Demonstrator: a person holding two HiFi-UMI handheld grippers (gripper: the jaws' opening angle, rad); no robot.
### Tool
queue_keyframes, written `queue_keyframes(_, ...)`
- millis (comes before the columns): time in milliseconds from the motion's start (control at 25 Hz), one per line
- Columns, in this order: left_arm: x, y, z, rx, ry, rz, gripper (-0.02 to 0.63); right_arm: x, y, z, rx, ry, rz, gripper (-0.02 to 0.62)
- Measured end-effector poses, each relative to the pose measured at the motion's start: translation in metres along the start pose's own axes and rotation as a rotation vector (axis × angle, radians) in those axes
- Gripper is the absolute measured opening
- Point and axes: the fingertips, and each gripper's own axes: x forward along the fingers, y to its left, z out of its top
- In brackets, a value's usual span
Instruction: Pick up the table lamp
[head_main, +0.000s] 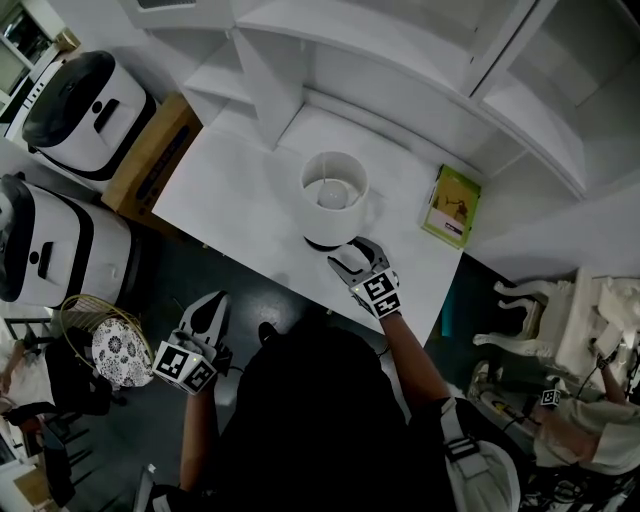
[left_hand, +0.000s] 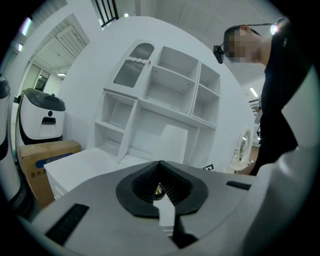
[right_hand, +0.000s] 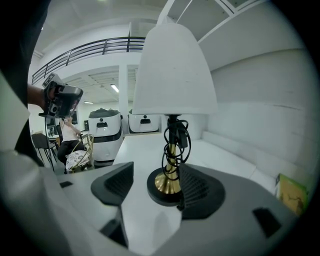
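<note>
The table lamp has a white shade (head_main: 334, 190) and stands upright on the white table (head_main: 230, 190). In the right gripper view its brass stem with a coiled black cord rises from a round black base (right_hand: 167, 189). My right gripper (head_main: 352, 262) (right_hand: 156, 175) is open at the table's near edge. Its jaws stand on either side of the base, the right pad (right_hand: 200, 187) close against the rim and the left pad apart from it. My left gripper (head_main: 208, 320) (left_hand: 160, 163) hangs off the table to the lower left, shut and holding nothing. The shade (left_hand: 172, 142) shows beyond it.
A green book (head_main: 452, 205) lies on the table right of the lamp. White shelves (head_main: 400, 60) rise behind. Two white machines (head_main: 80, 110) and a cardboard box (head_main: 150, 160) stand left of the table. A wire basket (head_main: 100, 335) sits on the floor, and a white chair (head_main: 530, 320) stands at right.
</note>
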Motion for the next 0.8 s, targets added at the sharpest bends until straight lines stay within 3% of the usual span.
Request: queue_keyframes(800,-0.011,0.016,0.004,-0.010,-0.011,0.048,0.011,0.039,-0.012,0.005,-0.009,-0.001,-0.013,0.285)
